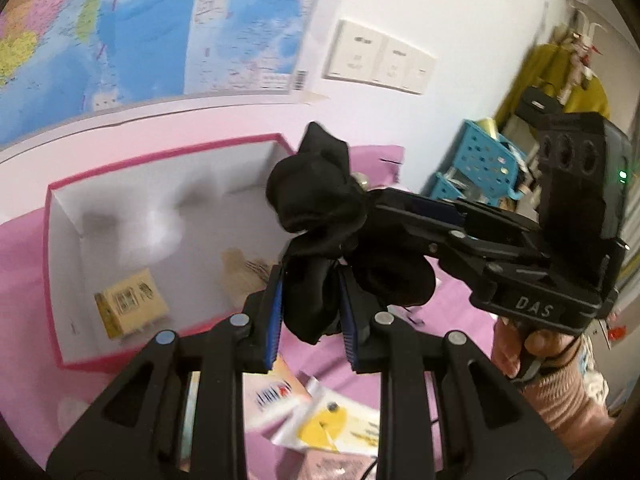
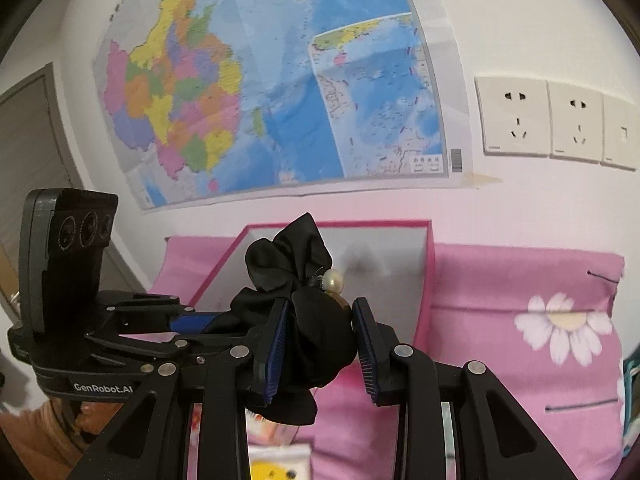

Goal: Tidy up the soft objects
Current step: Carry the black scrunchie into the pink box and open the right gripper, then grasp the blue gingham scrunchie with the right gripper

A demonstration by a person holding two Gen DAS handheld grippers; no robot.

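Note:
A black fabric scrunchie (image 1: 316,208) with pearl beads (image 2: 334,280) hangs in the air between both grippers, in front of an open pink box (image 1: 168,148). My left gripper (image 1: 310,316) is shut on its lower folds. My right gripper (image 2: 320,340) comes in from the right in the left wrist view (image 1: 366,200); the scrunchie (image 2: 304,320) fills its jaws, resting against the left pad while the right pad stands slightly off it. The box (image 2: 424,264) has a white inside and holds a yellow carton (image 1: 130,304) and a tan item (image 1: 244,276).
A pink bedspread (image 2: 520,280) with a daisy print (image 2: 564,328) lies under everything. Paper packets and cards (image 1: 320,416) lie on it below the grippers. A wall map (image 2: 272,92) and sockets (image 2: 516,116) are behind. A blue crate (image 1: 476,160) stands at right.

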